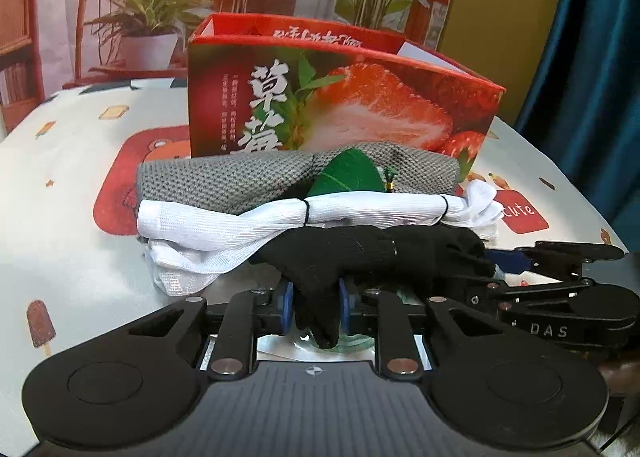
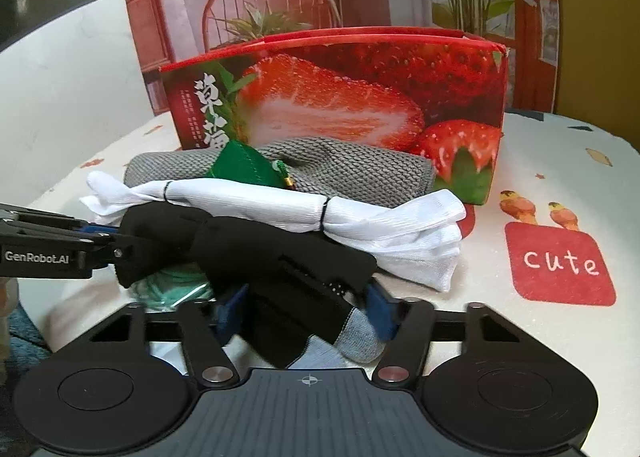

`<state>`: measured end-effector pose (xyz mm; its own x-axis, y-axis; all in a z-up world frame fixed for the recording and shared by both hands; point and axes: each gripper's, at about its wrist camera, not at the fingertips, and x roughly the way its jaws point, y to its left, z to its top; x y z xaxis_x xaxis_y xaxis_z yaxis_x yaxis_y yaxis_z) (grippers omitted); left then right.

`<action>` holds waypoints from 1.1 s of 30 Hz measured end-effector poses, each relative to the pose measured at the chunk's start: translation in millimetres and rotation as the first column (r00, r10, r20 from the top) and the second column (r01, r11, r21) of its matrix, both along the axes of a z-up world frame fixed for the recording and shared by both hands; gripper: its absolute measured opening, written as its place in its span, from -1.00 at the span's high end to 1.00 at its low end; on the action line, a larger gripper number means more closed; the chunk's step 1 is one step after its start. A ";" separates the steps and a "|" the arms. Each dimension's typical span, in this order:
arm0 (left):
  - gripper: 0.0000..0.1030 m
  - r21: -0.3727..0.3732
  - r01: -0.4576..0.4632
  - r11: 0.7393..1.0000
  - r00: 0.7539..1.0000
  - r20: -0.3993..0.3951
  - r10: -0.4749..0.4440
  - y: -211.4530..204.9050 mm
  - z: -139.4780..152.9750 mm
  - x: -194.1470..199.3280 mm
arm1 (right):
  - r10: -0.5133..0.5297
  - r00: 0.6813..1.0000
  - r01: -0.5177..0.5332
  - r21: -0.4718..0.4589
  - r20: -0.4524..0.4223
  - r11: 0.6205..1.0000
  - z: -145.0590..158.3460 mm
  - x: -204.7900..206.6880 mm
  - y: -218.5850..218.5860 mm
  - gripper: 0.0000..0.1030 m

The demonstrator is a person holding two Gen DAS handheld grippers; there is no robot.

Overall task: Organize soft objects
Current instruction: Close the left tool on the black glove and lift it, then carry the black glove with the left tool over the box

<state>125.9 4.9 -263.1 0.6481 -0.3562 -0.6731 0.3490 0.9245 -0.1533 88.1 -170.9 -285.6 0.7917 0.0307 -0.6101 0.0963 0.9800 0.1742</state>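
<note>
Here black sock (image 1: 320, 257) pinched in left gripper (image 1: 316, 309) jaws; right gripper (image 2: 308, 313) jaws clamp other end.

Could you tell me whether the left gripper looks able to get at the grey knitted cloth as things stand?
Probably not directly: the left gripper is shut on the black sock, and the white bundle lies across the front of the grey knitted cloth.

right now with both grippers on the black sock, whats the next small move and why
Probably lift it a little, both hands together. The left gripper pinches one end of the black sock and the right gripper closes around the other, while the open strawberry box waits behind the white bundle and grey cloth.
</note>
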 end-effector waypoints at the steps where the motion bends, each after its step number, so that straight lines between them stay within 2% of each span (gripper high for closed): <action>1: 0.59 -0.001 -0.001 1.000 1.000 0.006 0.001 0.2 0.9 -0.7 | 0.002 1.000 -0.002 0.011 0.001 1.000 0.6 -0.9 -0.1 0.20; 7: 0.61 -0.019 -0.009 1.000 1.000 0.025 0.009 2.5 5.4 -3.6 | -0.006 1.000 0.005 0.066 0.014 0.998 2.1 -8.3 -5.7 0.72; 9: 0.62 -0.023 -0.013 1.000 0.999 0.039 0.014 3.2 7.2 -4.8 | 0.000 1.000 -0.002 0.063 0.029 0.998 4.7 -11.0 -4.6 0.78; 18: 0.63 -0.060 -0.013 0.998 0.993 0.118 0.020 5.5 18.6 -11.1 | 0.001 0.992 -0.004 0.019 0.130 1.000 24.6 -22.0 -0.4 0.83; 33: 0.63 -0.089 0.001 0.996 0.987 0.161 0.013 8.6 24.5 -16.4 | 0.009 0.982 -0.001 -0.042 0.190 0.999 37.1 -26.8 7.8 0.83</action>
